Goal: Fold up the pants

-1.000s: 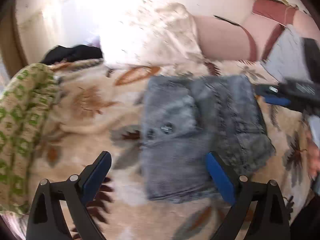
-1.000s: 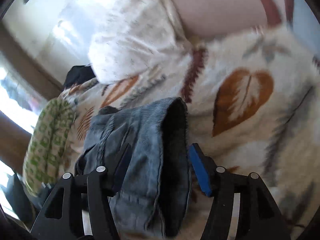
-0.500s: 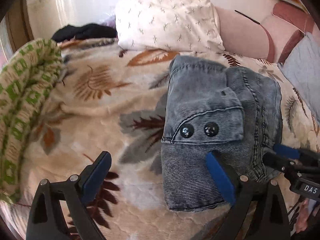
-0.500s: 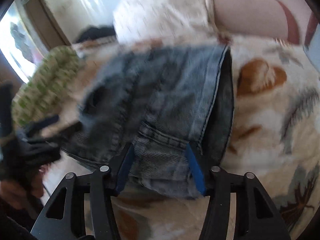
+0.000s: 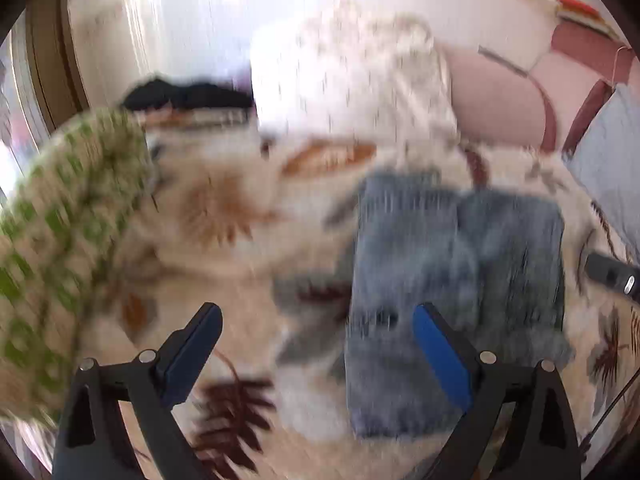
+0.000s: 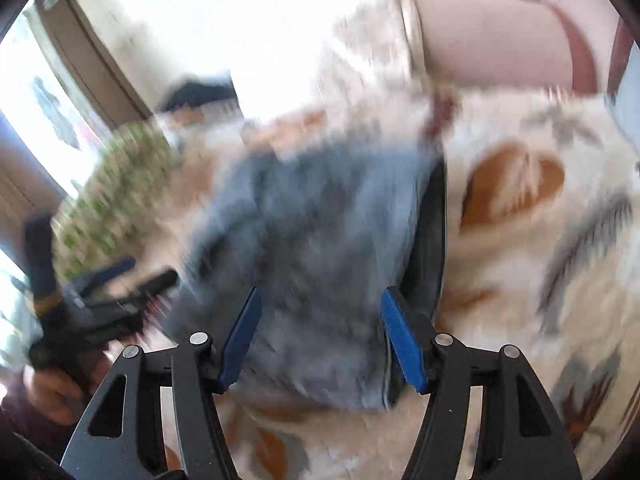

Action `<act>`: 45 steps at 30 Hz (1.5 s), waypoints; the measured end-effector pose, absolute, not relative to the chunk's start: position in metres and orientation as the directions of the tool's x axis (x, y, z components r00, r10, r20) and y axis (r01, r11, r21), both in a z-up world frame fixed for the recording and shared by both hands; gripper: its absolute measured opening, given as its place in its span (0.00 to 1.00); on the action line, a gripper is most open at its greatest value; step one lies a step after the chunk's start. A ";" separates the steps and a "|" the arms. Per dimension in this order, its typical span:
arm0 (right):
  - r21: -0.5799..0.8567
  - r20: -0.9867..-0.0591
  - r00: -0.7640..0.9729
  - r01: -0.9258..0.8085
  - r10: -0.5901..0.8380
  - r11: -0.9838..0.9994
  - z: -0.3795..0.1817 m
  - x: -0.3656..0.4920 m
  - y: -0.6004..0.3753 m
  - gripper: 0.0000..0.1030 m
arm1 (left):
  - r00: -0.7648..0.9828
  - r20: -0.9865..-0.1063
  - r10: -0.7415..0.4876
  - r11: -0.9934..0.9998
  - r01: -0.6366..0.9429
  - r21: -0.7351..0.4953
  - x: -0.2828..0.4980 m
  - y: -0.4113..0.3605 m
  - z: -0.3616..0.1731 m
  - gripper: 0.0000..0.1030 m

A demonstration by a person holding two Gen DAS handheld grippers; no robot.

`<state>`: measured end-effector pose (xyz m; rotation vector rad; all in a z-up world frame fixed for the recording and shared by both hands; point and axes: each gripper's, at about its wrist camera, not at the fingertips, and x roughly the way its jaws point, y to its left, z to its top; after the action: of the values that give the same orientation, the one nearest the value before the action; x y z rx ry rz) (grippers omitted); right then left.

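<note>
In the left wrist view, the folded pants (image 5: 456,280) lie on the bedspread (image 5: 224,248) right of centre. A pillow (image 5: 352,80) sits behind them at the top, a patterned blanket (image 5: 68,216) bunches at the left edge, and a dark garment (image 5: 188,96) lies between, upper left.
</note>
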<state>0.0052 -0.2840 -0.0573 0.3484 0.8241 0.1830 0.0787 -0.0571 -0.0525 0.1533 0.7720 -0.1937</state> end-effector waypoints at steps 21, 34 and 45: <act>0.649 -0.613 0.664 0.115 0.427 0.752 -0.114 0.100 -0.314 0.61 | 0.666 -0.744 -0.061 0.927 0.315 0.205 0.207 -0.129 -0.089 0.95; 0.531 -0.707 0.617 0.142 0.345 0.835 -0.134 0.101 -0.305 0.62 | 0.655 -0.751 -0.077 0.953 0.271 0.138 0.215 -0.109 -0.126 1.00; 0.558 -0.660 0.671 0.138 0.337 0.818 -0.101 0.074 -0.321 0.69 | 0.753 -0.657 -0.032 0.952 0.224 0.210 0.167 -0.084 -0.073 0.99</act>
<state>0.0737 -0.3207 -0.1006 0.6201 0.8411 0.1209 0.1668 -0.0837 -0.0731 0.2859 0.7067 -0.1421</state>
